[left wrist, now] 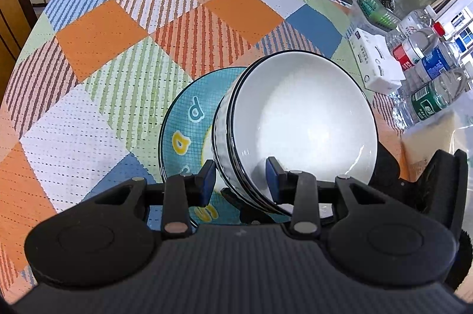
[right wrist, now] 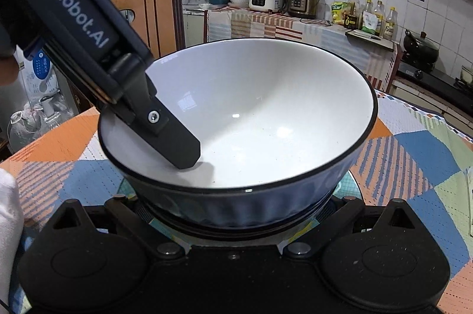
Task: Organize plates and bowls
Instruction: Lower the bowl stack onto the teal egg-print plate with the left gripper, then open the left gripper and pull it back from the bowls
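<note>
A stack of white bowls with black rims (left wrist: 298,119) sits on a teal plate with letter prints (left wrist: 189,119) on the patterned tablecloth. My left gripper (left wrist: 240,181) has its fingers astride the near wall of the bowl stack, one blue pad (left wrist: 208,178) outside and one inside, shut on it. In the right wrist view the top bowl (right wrist: 251,119) fills the middle, with the left gripper's finger (right wrist: 174,142) inside it. My right gripper (right wrist: 236,213) is under the bowl stack at the plate's edge; its fingertips are hidden.
Several water bottles (left wrist: 425,71), a white tissue pack (left wrist: 375,60) and a green basket (left wrist: 375,9) stand at the table's right. A kitchen counter with cookers (right wrist: 295,1) and oil bottles lies beyond the table. A gloved hand (right wrist: 9,213) shows at left.
</note>
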`<state>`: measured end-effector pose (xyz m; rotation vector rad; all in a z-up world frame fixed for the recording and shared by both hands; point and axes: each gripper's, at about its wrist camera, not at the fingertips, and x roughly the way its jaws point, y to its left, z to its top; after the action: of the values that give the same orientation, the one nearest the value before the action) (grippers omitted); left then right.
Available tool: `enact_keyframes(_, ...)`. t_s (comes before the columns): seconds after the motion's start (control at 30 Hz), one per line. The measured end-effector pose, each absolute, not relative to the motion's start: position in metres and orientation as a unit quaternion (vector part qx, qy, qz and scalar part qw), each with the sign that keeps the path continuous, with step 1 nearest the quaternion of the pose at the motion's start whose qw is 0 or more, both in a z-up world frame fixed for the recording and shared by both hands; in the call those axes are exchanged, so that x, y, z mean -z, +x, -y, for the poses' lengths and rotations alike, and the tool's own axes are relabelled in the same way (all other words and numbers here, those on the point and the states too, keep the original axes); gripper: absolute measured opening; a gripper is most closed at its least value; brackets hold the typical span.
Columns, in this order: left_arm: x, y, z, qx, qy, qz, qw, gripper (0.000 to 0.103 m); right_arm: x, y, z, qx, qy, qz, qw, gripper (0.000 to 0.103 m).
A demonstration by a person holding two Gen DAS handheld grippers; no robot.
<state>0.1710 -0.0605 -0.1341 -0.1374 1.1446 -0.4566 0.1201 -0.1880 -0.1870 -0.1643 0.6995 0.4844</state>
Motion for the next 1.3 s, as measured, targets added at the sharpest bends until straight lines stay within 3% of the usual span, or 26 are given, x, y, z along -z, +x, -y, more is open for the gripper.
enact_keyframes(0.93, 0.149, 0.161, 0.060, 0.191, -0.099, -0.527, 0.822, 0.035, 0.202, 0.118, 0.188, -0.228, -0.077, -0.367, 0.899, 0.101)
enact_keyframes(1.3, 0.111, 0.122, 0.044, 0.169, -0.091, -0.460, 0.867, 0.038, 0.181, 0.080, 0.198, -0.196, -0.087, -0.387, 0.897, 0.102)
